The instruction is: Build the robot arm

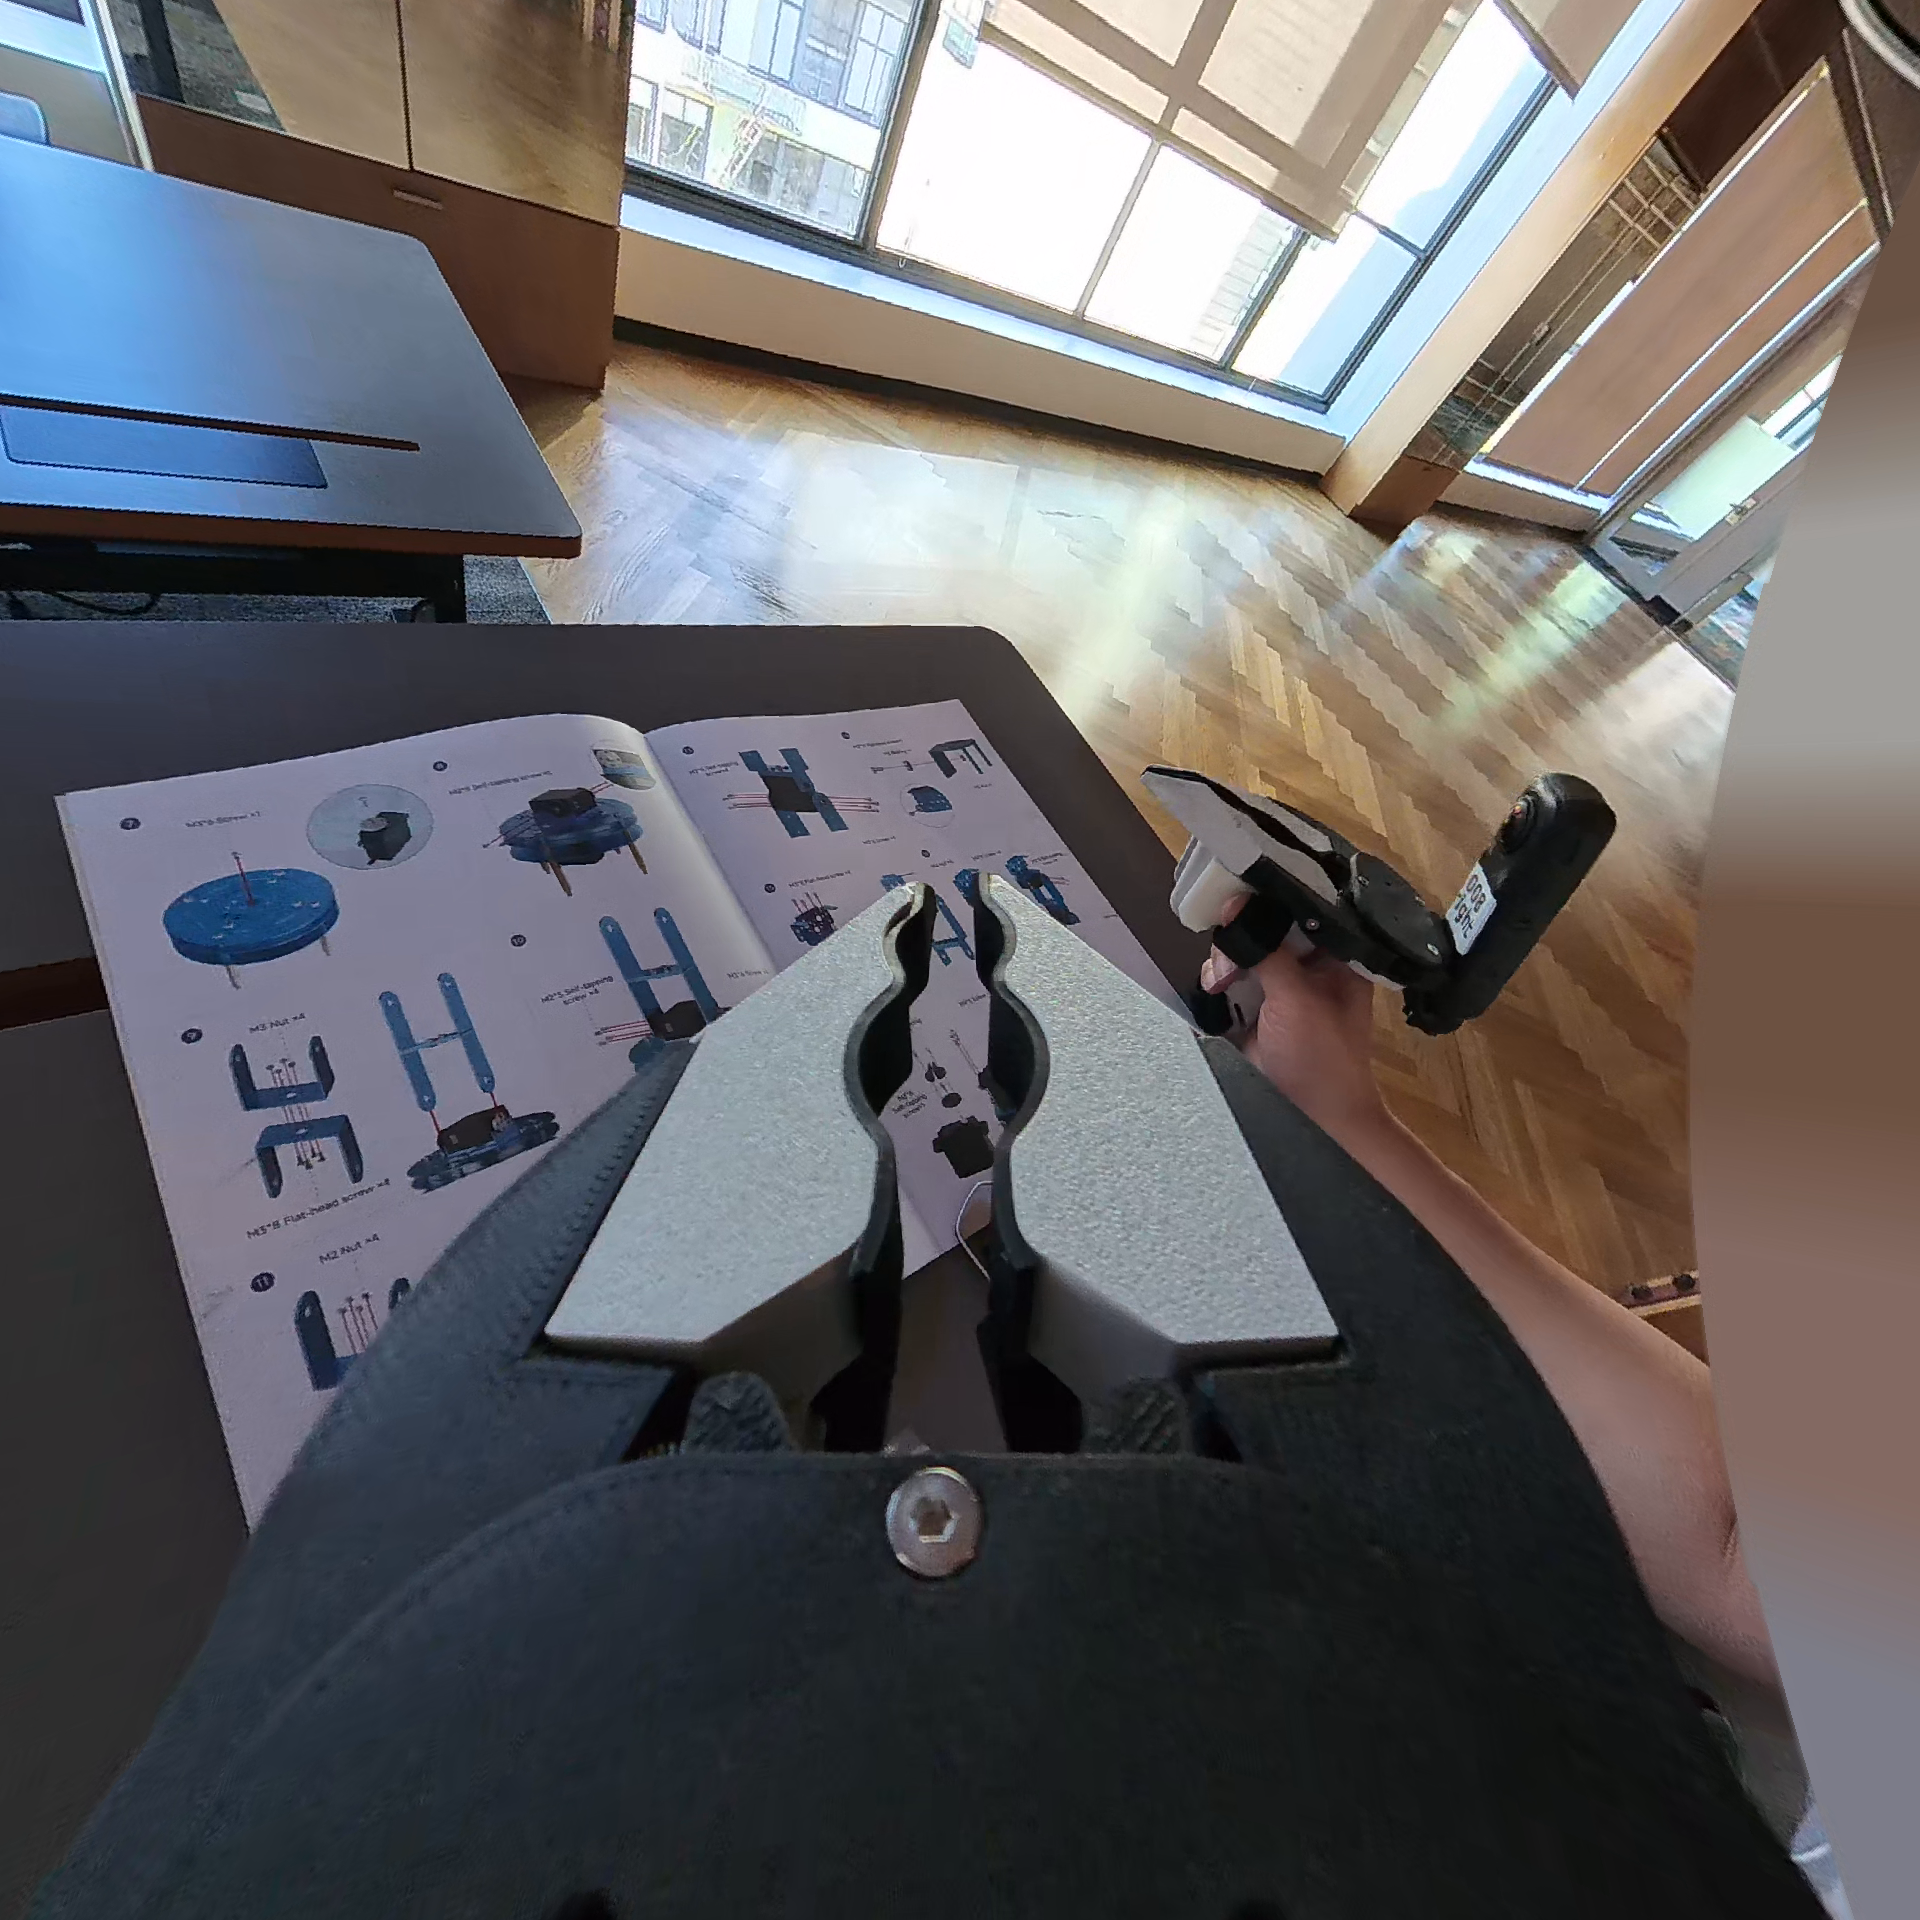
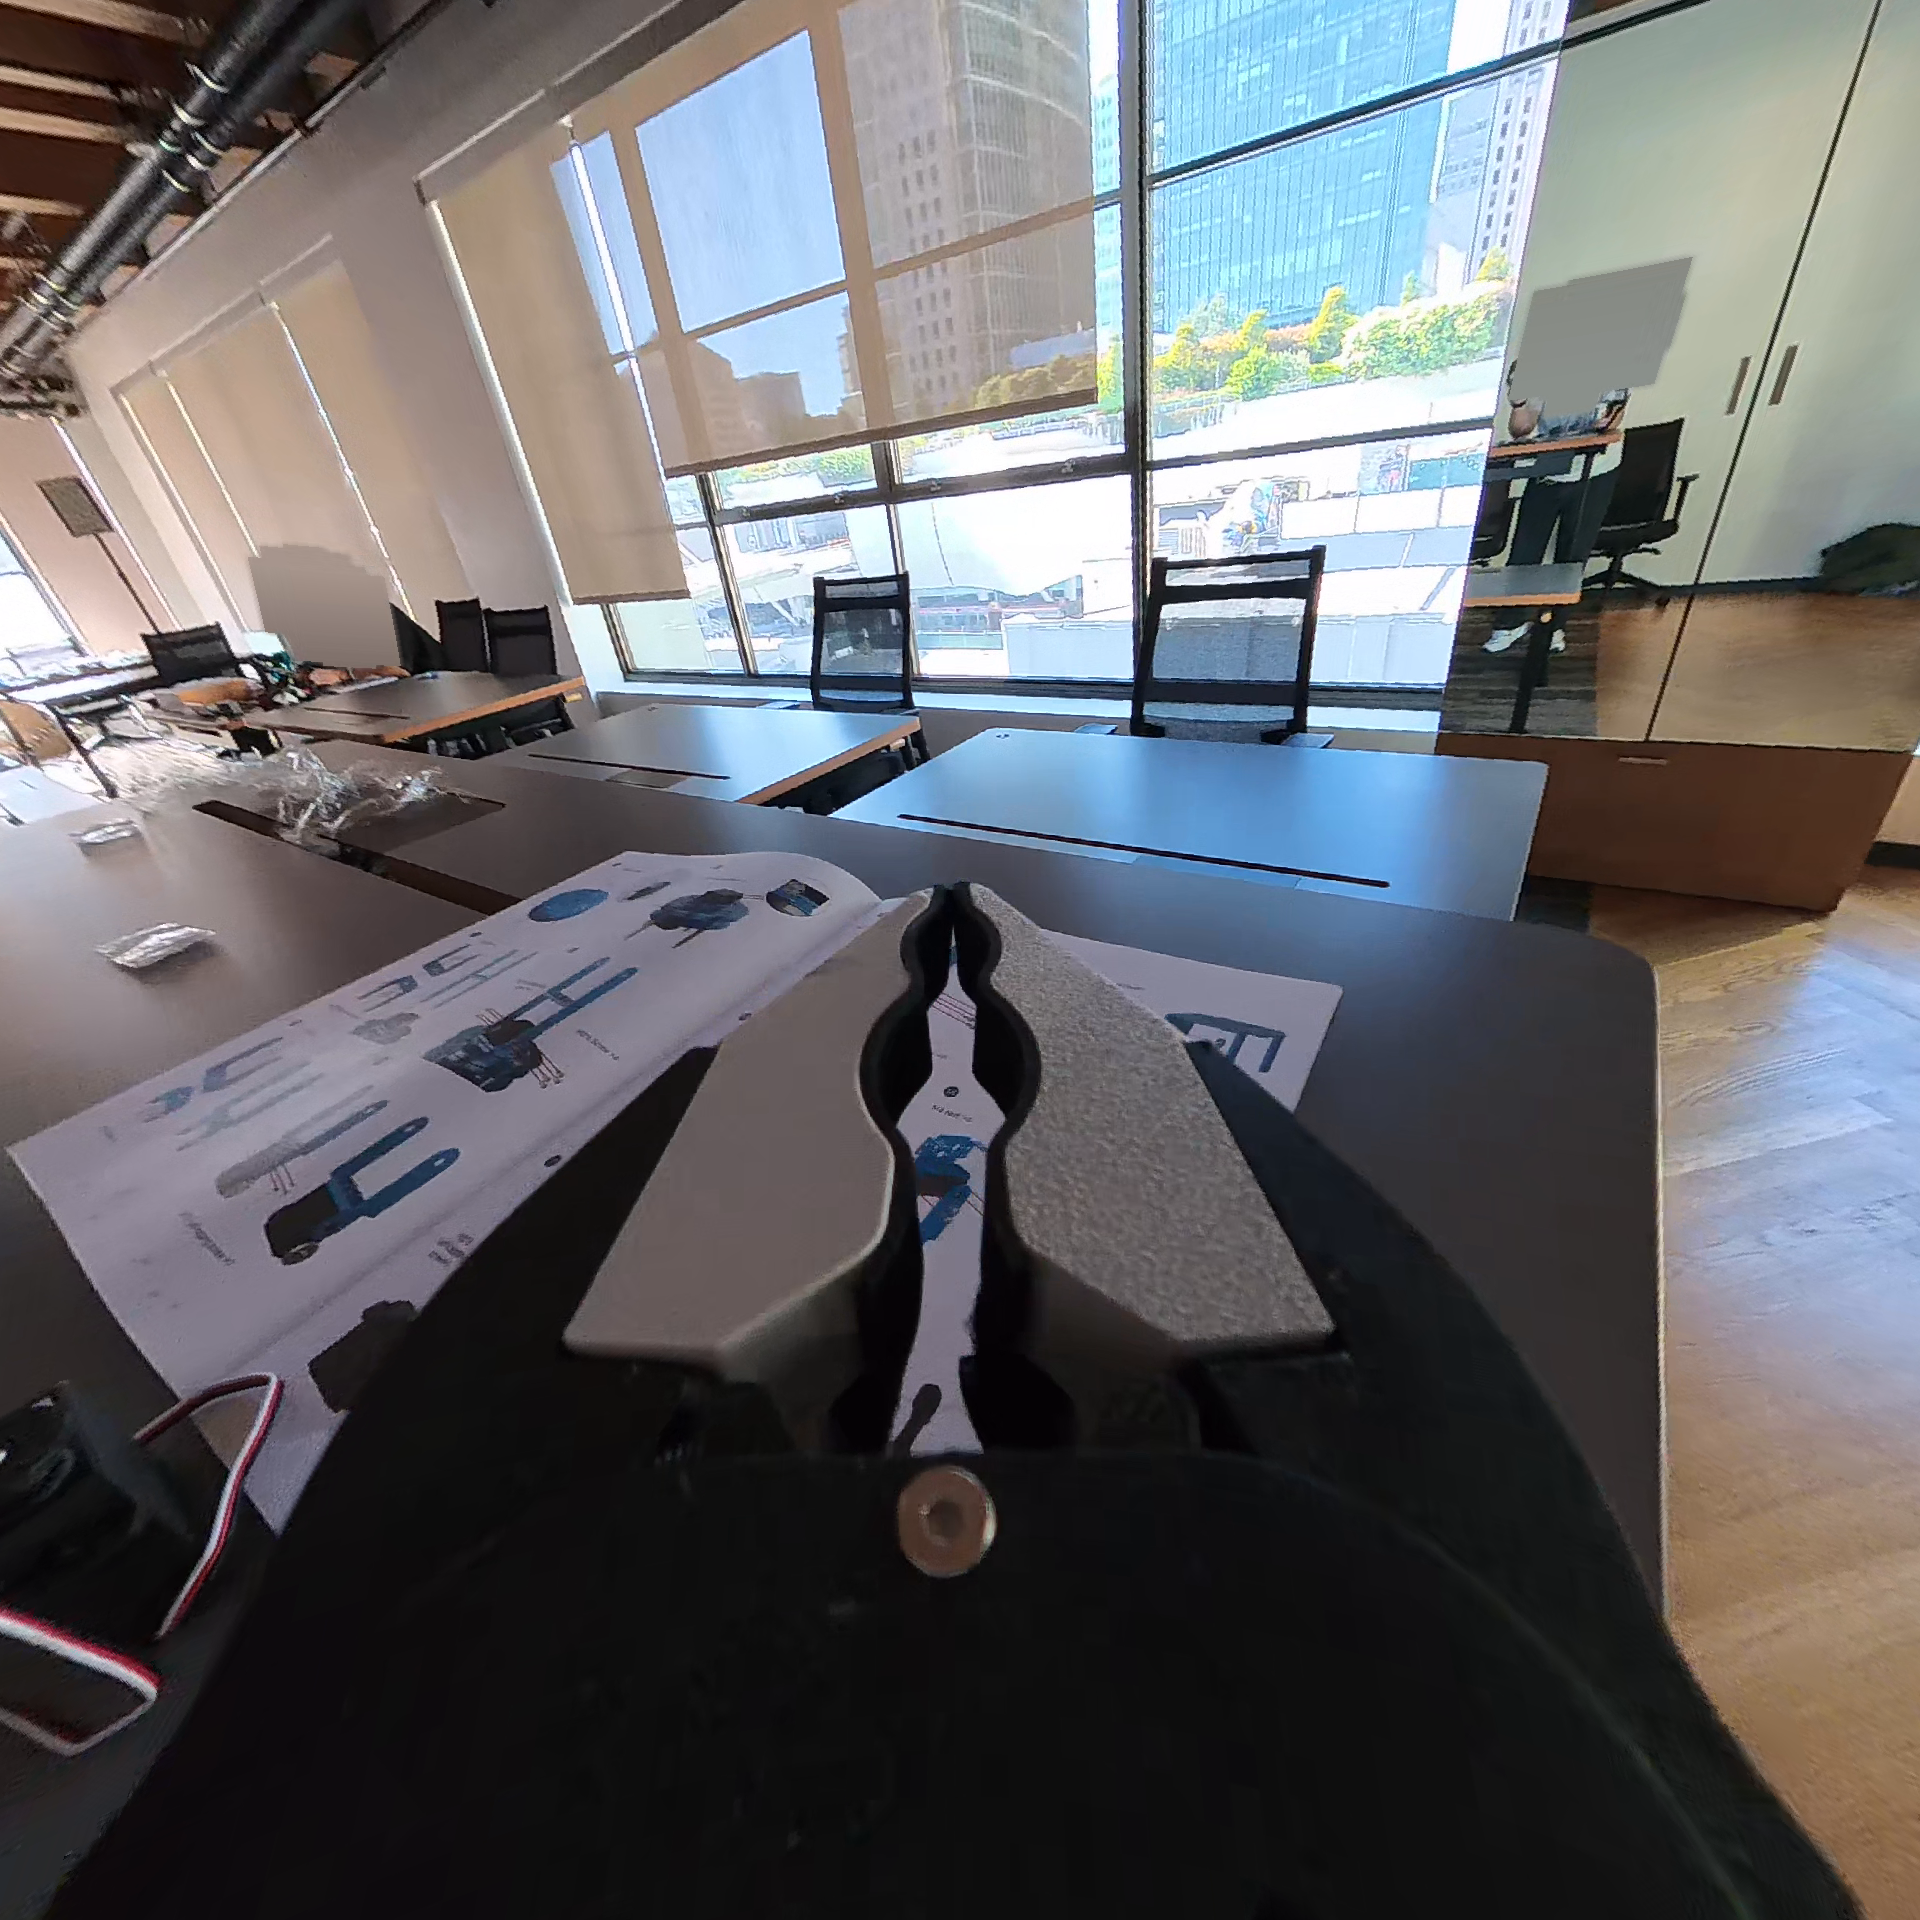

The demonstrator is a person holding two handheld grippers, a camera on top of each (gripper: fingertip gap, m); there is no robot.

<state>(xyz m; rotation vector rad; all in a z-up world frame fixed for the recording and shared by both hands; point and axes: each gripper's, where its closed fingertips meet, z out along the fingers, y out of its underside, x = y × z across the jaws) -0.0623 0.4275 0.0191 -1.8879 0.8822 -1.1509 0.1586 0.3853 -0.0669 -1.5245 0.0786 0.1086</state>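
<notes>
An open instruction booklet (image 1: 416,987) with blue part drawings lies flat on a dark table (image 1: 312,686). My left gripper (image 1: 951,891) hovers over the booklet's right page, its jaws a narrow gap apart and empty. My right gripper (image 2: 952,896) is shut with the tips touching and holds nothing. It is low over the booklet (image 2: 364,1091) near the table's right side (image 2: 1455,1039). In the left wrist view the right gripper (image 1: 1226,831) shows side-on in a hand, beside the table's right edge.
A black servo (image 2: 62,1475) with a red, white and black wire (image 2: 208,1455) lies beside the booklet's near corner. Small clear plastic bags (image 2: 156,945) and crumpled plastic (image 2: 322,779) lie farther left. Other desks (image 2: 1195,800) and chairs (image 2: 1226,644) stand by the windows. Wooden floor (image 1: 1299,644) lies right of the table. From either gripper's tips it is about 20 centimetres to the black servo (image 2: 62,1475).
</notes>
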